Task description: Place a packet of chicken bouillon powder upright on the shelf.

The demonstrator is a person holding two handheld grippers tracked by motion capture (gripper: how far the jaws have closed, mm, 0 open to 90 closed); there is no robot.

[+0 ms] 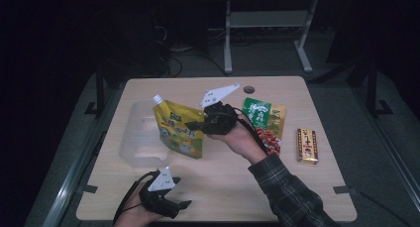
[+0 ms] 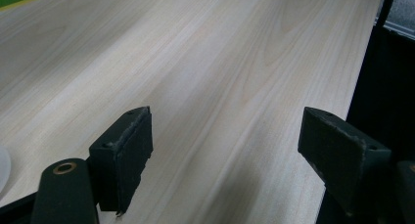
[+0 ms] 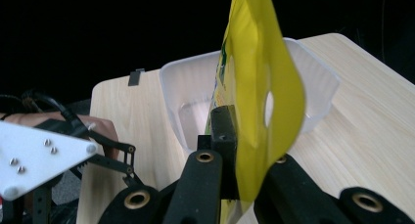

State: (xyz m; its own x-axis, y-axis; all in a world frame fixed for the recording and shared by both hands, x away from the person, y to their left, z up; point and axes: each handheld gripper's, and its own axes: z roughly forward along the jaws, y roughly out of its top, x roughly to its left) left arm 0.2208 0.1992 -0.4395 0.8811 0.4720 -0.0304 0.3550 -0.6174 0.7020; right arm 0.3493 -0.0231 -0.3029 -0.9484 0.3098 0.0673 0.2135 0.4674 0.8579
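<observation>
A yellow spouted pouch [image 1: 179, 130] with a white cap is held up on edge over the table, and my right gripper [image 1: 196, 125] is shut on its right edge. The right gripper view has the pouch [image 3: 254, 87] pinched between my jaws [image 3: 236, 136], with a clear plastic tub [image 3: 191, 87] just behind it. That tub [image 1: 141, 138] stands to the left of the pouch in the high view. My left gripper [image 1: 184, 205] rests near the table's front edge, open with bare wood between its jaws [image 2: 225, 141].
A green and red snack bag [image 1: 262, 120] lies right of the right hand, and a small yellow and red box [image 1: 307, 145] lies farther right. The wooden table [image 1: 223, 182] has a round hole [image 1: 249, 89] near its back edge. Its right edge [image 2: 362, 72] runs close to my left gripper.
</observation>
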